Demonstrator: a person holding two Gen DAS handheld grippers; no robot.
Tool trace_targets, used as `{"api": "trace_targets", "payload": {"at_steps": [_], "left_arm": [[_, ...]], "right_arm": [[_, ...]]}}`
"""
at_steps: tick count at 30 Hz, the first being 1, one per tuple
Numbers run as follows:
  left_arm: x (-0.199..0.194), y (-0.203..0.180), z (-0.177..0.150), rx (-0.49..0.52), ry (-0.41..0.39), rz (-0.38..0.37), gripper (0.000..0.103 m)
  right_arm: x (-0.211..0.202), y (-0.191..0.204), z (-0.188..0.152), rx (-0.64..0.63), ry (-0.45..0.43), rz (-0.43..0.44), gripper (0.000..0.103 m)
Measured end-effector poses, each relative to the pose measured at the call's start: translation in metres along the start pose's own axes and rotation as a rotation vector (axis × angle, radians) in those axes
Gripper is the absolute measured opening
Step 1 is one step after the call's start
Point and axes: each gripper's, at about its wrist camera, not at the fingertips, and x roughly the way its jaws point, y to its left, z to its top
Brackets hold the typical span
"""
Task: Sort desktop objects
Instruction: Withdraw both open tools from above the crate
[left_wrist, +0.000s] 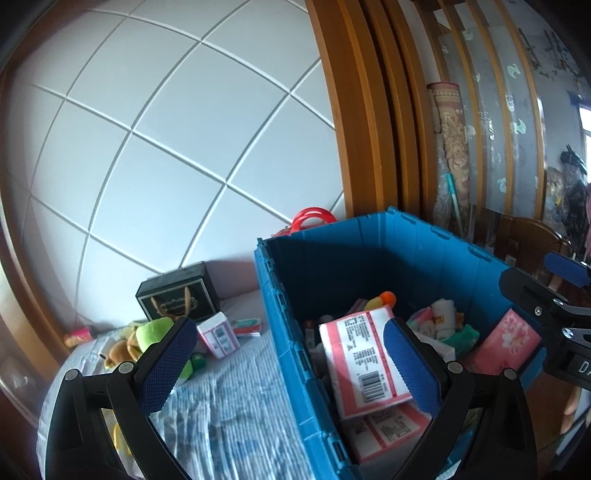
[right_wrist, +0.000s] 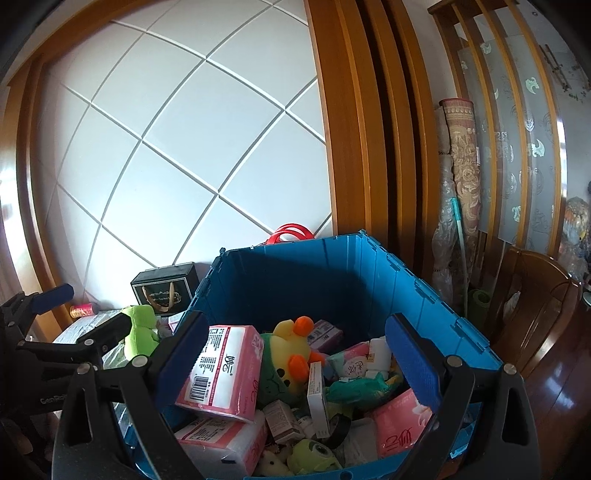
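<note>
A blue plastic crate (left_wrist: 284, 317) (right_wrist: 424, 306) stands on the table, filled with pink tissue packs (left_wrist: 364, 363) (right_wrist: 221, 369), a yellow duck plush (right_wrist: 290, 354), small boxes and a roll of black tape (right_wrist: 338, 424). My left gripper (left_wrist: 288, 363) is open and empty, straddling the crate's left wall. My right gripper (right_wrist: 299, 363) is open and empty above the crate's contents. On the table left of the crate lie a green frog plush (left_wrist: 157, 332) (right_wrist: 140, 328), a brown plush (left_wrist: 120, 350) and a small pink tissue pack (left_wrist: 218, 334).
A black gift box (left_wrist: 177, 295) (right_wrist: 164, 290) stands against the tiled wall. A red can (right_wrist: 83, 309) lies at the table's far left. Red handles (left_wrist: 314, 216) show behind the crate. A wooden chair (right_wrist: 535, 306) is at the right. The striped tablecloth (left_wrist: 229, 413) covers the table.
</note>
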Motion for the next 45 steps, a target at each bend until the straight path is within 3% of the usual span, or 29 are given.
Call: {"api": "trace_targets", "payload": {"at_steps": [10,22,35,45], "left_arm": [[-0.026,0.053,-0.027,-0.005,-0.004,-0.035,0.102],[-0.059,0.166,-0.086,0.009,0.049,0.007,0.102],[-0.068,0.278,-0.168,-0.049,0.134,0.13,0.102],[-0.037,0.386,-0.241,-0.18,0.304,0.351,0.102]], "right_arm": [[-0.019,0.052,-0.016,-0.021,-0.014,-0.022,0.098],[-0.036,0.174,-0.048,-0.035,0.021,0.024,0.098],[-0.012,0.287,-0.101,-0.09,0.15,0.144,0.098],[0.07,0.332,-0.138,-0.145,0.306,0.255,0.098]]}}
